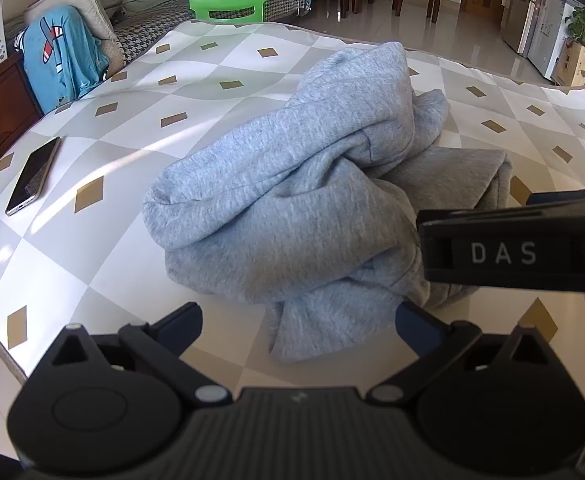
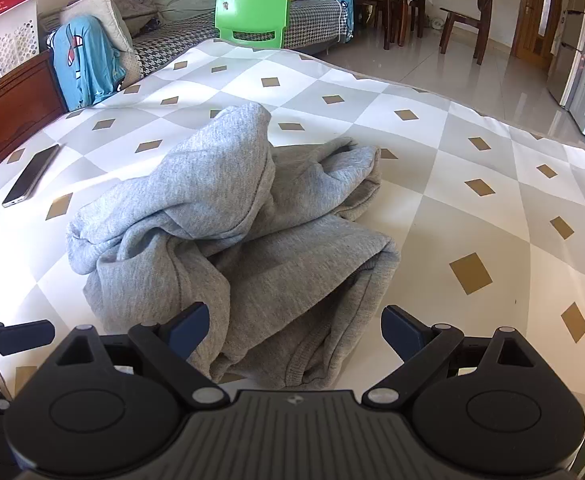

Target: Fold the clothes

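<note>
While both grippers hover over the near edge of the tabletop (image 2: 432, 216), the grey sweatshirt (image 2: 228, 240) sits bunched in a loose heap near the middle of the cloth-covered surface, slightly toward the near edge. Not folded, not flat: one thick roll of fabric rises at the back of the heap, other folds cross under it, and a ribbed hem opening faces the right wrist camera.

Left gripper (image 1: 298, 322): fingers spread wide, nothing between them. A low flap of the sweatshirt (image 1: 292, 208) reaches down between the two fingertips; whether either tip touches it, I can't tell.

Right gripper (image 2: 294, 326): fingers also spread wide, empty. The near end of the heap lies between and just ahead of the tips; contact unclear.

In the left wrist view the right gripper's black body, marked "DAS", comes in from the right edge, level with the heap's right side.

Other items: phone (image 1: 33, 176) lying flat near the left edge of the tabletop, well apart from the sweatshirt. Tablecloth is white and grey diamonds with small gold ones. Green plastic chair (image 2: 254, 14) stands just beyond the far edge. Blue patterned garment (image 2: 82, 64) is draped over wooden furniture off the far left corner.
</note>
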A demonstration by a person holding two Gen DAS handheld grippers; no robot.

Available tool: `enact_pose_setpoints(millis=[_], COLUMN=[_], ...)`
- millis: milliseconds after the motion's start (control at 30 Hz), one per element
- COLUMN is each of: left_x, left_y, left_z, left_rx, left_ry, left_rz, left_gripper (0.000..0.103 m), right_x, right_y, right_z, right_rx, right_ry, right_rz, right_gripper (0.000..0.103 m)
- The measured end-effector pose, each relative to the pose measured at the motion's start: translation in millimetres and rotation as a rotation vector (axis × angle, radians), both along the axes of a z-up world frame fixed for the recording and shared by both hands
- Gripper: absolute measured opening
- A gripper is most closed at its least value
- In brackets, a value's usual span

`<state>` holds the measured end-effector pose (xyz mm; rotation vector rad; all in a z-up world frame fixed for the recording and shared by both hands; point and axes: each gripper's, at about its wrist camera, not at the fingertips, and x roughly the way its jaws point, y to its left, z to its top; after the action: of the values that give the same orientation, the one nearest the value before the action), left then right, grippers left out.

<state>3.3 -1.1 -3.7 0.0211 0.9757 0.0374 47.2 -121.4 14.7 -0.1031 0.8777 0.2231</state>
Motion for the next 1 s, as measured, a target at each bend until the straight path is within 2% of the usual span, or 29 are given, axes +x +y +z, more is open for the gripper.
enact_pose_setpoints(millis=[300, 1000], left_x=[-0.8, 0.7], left_y=[7.4, 11.0], left_z=[4.3, 2.2], left_rx=[0.058, 0.055], left_ry=[-0.031, -0.019], left_rz=[0.038, 0.047], left_gripper=[0.103, 0.103], right_x=[2.1, 4.1], right_y=[9.7, 17.3], right_z=[-2.6, -5.4], right_rx=[-0.015, -0.027], right_ry=[-0.006, 0.0], right_rz=[0.013, 0.023], right_gripper=[0.093, 0.093])
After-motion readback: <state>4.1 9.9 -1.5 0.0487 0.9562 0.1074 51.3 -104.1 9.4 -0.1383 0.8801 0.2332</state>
